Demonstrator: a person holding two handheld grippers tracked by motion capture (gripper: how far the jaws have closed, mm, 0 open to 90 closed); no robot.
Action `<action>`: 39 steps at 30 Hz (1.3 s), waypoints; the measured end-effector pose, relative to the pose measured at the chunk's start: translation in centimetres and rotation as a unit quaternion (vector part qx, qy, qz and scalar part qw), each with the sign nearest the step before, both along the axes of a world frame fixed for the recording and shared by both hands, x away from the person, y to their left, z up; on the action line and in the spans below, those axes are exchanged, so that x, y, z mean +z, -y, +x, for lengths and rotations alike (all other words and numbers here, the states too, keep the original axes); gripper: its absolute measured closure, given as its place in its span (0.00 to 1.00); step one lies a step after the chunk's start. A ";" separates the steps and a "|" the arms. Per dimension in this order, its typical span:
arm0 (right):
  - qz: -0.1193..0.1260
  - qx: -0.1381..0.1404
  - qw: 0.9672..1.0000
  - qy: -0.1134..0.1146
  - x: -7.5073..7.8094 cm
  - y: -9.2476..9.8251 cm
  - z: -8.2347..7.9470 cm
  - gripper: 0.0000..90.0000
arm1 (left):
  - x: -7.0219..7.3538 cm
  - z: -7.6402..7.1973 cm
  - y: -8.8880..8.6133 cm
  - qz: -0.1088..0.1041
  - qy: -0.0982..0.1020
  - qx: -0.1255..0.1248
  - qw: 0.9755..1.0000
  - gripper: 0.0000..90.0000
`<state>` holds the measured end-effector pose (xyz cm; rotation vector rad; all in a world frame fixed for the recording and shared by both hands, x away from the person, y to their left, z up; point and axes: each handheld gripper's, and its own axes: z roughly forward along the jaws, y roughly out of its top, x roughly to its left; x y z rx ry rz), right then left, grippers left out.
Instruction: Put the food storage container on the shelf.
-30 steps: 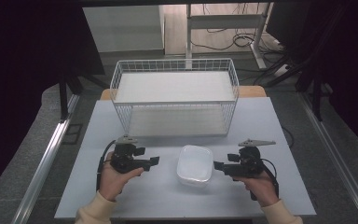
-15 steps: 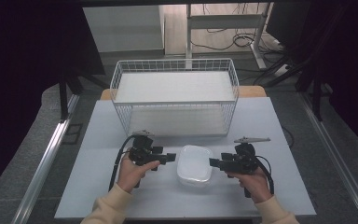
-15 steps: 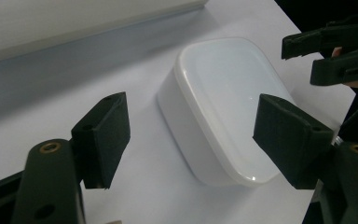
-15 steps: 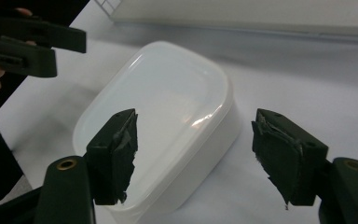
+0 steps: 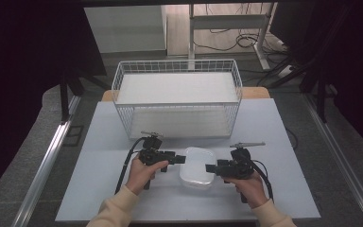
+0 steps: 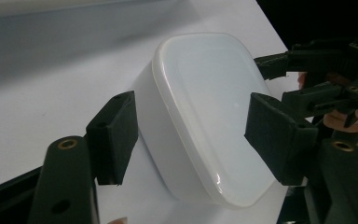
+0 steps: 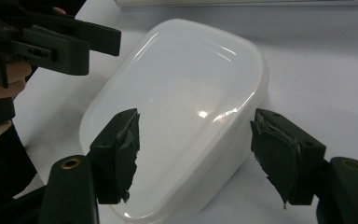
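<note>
White table [image 5: 123, 198] bears wire basket [image 5: 177, 101] at far side. Lidded white container [image 5: 197, 167] near centre, between grippers. Left gripper [image 5: 179, 159] at container's left end, jaws just closing, not yet pressing. Right gripper [image 5: 211, 168] at right end, jaws apart, astride container.

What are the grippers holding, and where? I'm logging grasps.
Nothing yet. The left gripper and right gripper straddle opposite ends of the white lidded container, jaws just closing, pads apart from it.
</note>
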<state>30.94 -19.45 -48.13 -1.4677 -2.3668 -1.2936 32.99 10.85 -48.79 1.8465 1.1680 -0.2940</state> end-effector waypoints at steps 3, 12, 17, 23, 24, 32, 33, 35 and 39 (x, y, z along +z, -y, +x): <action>0.002 -0.002 1.000 -0.002 -0.1 0.0 0.0 0.36 | -0.3 0.2 0.1 -0.005 -0.010 -0.001 1.000 0.39; 0.015 -0.011 1.000 -0.023 -0.8 0.0 -0.1 0.37 | -1.6 0.7 0.5 -0.036 -0.051 -0.015 0.998 0.45; 0.020 -0.023 0.999 -0.024 -0.8 0.0 -0.2 0.46 | -2.2 0.7 0.7 -0.040 -0.064 -0.019 0.997 0.52; 0.037 -0.044 0.998 -0.030 -0.8 0.6 -0.4 0.65 | -1.9 0.3 0.5 -0.028 -0.057 -0.006 0.998 0.64; 0.044 -0.046 0.997 -0.034 -0.8 0.7 -0.4 0.67 | -1.7 0.2 0.5 -0.027 -0.053 -0.005 0.998 0.64; 0.074 -0.052 0.995 -0.039 -0.4 1.2 -1.2 0.78 | -0.9 -1.2 -0.3 -0.038 -0.038 0.008 0.999 0.79; 0.074 -0.052 0.995 -0.039 -0.4 1.2 -1.2 0.78 | -0.9 -1.3 -0.4 -0.038 -0.037 0.008 0.999 0.79; 0.074 -0.050 0.995 -0.036 -0.2 1.2 -1.3 0.79 | -0.7 -1.5 -0.4 -0.038 -0.034 0.007 0.999 0.80; 0.077 -0.044 0.996 -0.028 0.0 1.4 -1.5 0.82 | -0.3 -1.9 -0.6 -0.042 -0.025 0.008 0.999 0.84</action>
